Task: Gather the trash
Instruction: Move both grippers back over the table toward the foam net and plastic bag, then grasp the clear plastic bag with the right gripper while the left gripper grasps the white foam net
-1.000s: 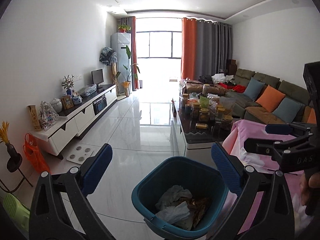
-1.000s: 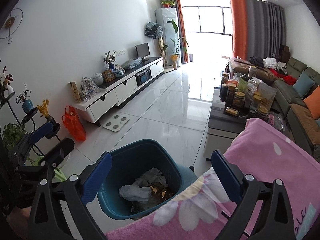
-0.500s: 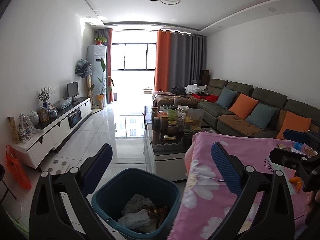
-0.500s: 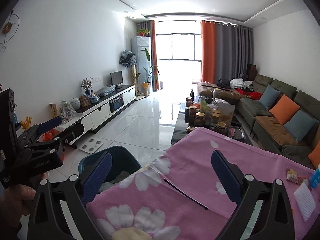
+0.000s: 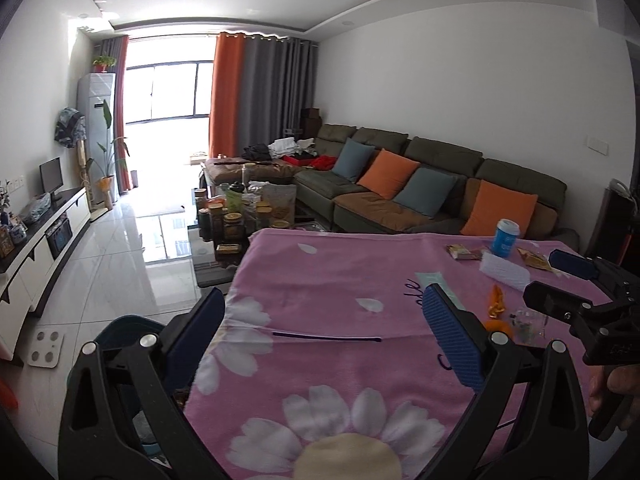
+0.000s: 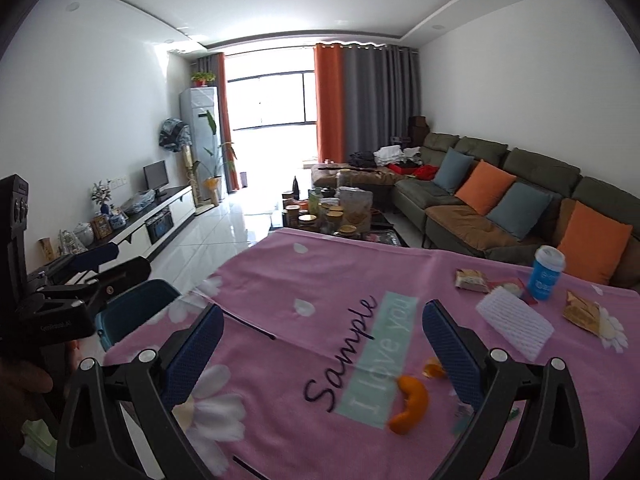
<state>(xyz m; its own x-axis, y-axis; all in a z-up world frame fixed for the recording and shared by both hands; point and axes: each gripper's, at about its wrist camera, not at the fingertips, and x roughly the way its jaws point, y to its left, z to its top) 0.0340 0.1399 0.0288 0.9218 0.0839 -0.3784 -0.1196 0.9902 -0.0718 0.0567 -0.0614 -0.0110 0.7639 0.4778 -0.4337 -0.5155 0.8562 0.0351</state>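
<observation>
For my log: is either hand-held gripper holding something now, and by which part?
Nothing is held. The left hand-held gripper and the right hand-held gripper are both open over the pink cloth, with nothing between their pads.

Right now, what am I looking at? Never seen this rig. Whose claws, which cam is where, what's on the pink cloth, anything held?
No robot here: a person holds one two-finger gripper in each hand, and each carries a fisheye camera looking forward along its fingers.

The left wrist view shows the left gripper, with the right one at the frame's right edge. The right wrist view shows the right gripper, with the left one at the frame's left edge. Both are open and hold nothing.

Below them is a pink flowered cloth. On it lie the trash items: orange peel, a white foam sleeve, a blue cup standing upright, and snack wrappers. A teal trash bin stands on the floor off the cloth's left edge. The sofa and the rest of the living room are background.
</observation>
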